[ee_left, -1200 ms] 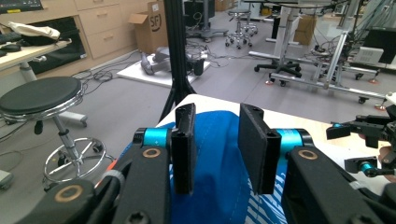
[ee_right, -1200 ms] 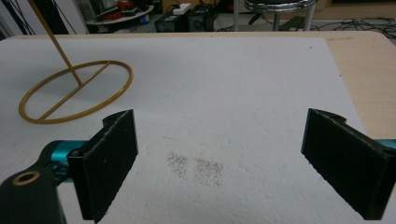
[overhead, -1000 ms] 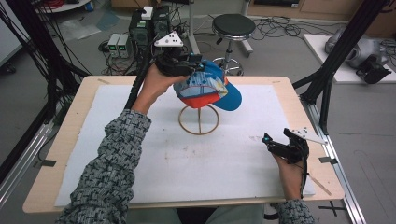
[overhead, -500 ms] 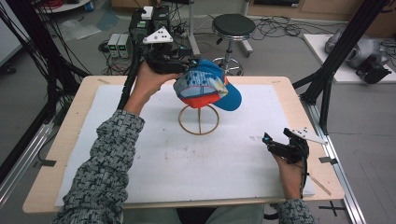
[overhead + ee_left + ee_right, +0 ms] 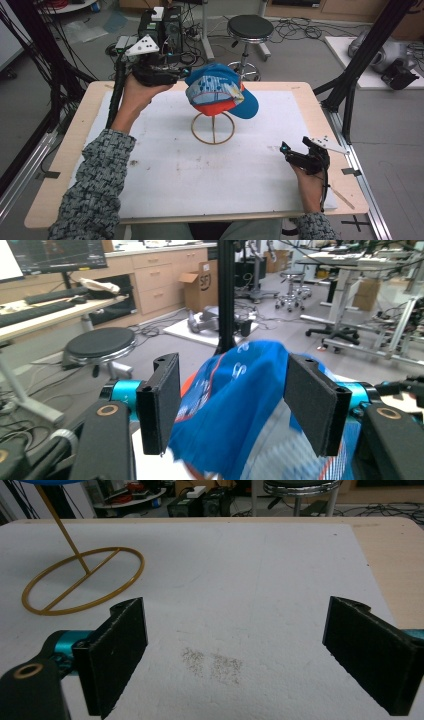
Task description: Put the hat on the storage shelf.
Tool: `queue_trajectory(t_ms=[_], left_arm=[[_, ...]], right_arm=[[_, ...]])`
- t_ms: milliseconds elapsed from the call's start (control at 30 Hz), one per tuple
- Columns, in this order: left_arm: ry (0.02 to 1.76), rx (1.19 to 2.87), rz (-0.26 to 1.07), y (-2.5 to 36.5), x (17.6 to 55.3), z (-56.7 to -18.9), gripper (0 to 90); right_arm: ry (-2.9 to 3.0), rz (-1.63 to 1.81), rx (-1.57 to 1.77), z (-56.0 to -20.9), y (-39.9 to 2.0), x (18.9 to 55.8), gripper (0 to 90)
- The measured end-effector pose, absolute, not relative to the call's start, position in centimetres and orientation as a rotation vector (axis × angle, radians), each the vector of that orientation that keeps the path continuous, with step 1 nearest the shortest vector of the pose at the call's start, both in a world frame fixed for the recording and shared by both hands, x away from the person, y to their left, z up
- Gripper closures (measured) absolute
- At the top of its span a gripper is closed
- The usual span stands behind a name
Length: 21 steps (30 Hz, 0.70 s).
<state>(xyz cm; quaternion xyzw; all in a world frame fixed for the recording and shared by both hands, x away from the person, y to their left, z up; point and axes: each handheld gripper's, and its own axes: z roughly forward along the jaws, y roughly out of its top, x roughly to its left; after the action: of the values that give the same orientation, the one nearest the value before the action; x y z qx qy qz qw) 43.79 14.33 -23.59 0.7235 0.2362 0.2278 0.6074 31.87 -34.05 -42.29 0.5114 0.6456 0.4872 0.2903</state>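
Table point(image 5: 300, 95) of pale wood, white mat | blue-and-orange fabric cap point(image 5: 220, 95) atop gold wire stand point(image 5: 213, 129) | left gripper point(image 5: 176, 76) jaws just opening, flanking cap rear, pads clear | right gripper point(image 5: 286, 150) jaws wide, empty, near table's right edge

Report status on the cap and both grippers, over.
Left gripper jaws just opened, cap between them, pads off it. Cap sits on the gold stand. Right gripper open, resting on the white mat. Nothing in the way.
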Motion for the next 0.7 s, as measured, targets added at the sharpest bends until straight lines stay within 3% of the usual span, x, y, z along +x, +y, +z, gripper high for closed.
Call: queue_trajectory(t_ms=[400,700], left_arm=[[0.643,1.642,0.617,19.2,40.4,-25.8,36.0],[0.75,1.619,0.682,22.6,37.7,-28.2,28.1]], right_arm=[[1.722,1.313,1.35,-42.3,-33.8,32.1,9.7],[1.719,1.313,1.35,-42.3,-33.7,32.2,9.7]])
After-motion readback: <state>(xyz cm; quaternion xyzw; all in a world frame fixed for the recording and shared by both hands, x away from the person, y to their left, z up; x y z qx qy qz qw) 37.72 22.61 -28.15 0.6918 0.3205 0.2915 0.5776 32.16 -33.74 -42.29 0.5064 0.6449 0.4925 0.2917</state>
